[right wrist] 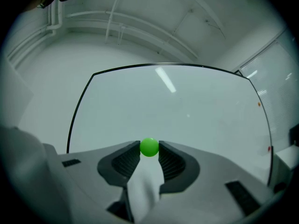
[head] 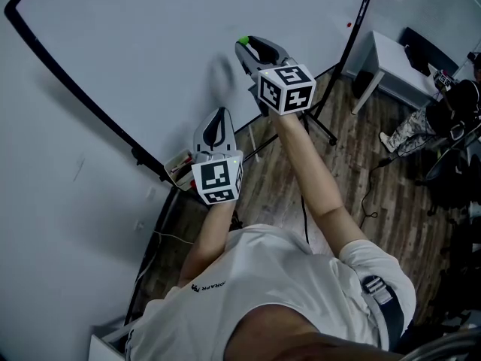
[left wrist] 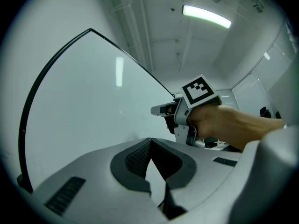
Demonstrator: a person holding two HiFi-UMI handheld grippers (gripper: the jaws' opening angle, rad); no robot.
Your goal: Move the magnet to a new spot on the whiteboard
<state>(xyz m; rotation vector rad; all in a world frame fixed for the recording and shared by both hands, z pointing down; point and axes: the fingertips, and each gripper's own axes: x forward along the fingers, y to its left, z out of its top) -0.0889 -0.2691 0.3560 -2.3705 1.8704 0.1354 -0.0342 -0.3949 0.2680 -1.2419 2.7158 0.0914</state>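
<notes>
- My left gripper [head: 219, 113] sits low and left in the head view, pointing at the whiteboard [head: 135, 43] just above the tray [head: 179, 170] on its lower edge
- Only the left gripper view settles its state: the ribbed dark pads meet at their tips, with nothing between them
- That same view gives me a side look at my right gripper [left wrist: 169, 110], which the head view shows only from behind: grey body, checker-marked cube, bare hand [left wrist: 210, 122] wrapped round the grip
- It also catches a long ceiling light [left wrist: 207, 16], which the downward head camera misses
- The magnet [right wrist: 149, 147] is a small, glossy bright-green ball
- In the right gripper view it sits right at the jaw tips, a pad touching it on either side, so the right gripper is closed on it
- From the head view it shows as a green speck at the tip of the right gripper, against the board around mid-height and right of centre
- The board is smooth, pale and reflective, edged in a thin black frame
- The right gripper view picks out two tiny reddish dots [right wrist: 259, 104] near the board's right edge
- Further right, the head view takes in a wood-plank floor [head: 353, 171], the board's black stand legs [head: 325, 130], a white desk [head: 391, 59] and a seated person [head: 421, 126] at the far edge
- Nothing stands between either gripper and the board
</notes>
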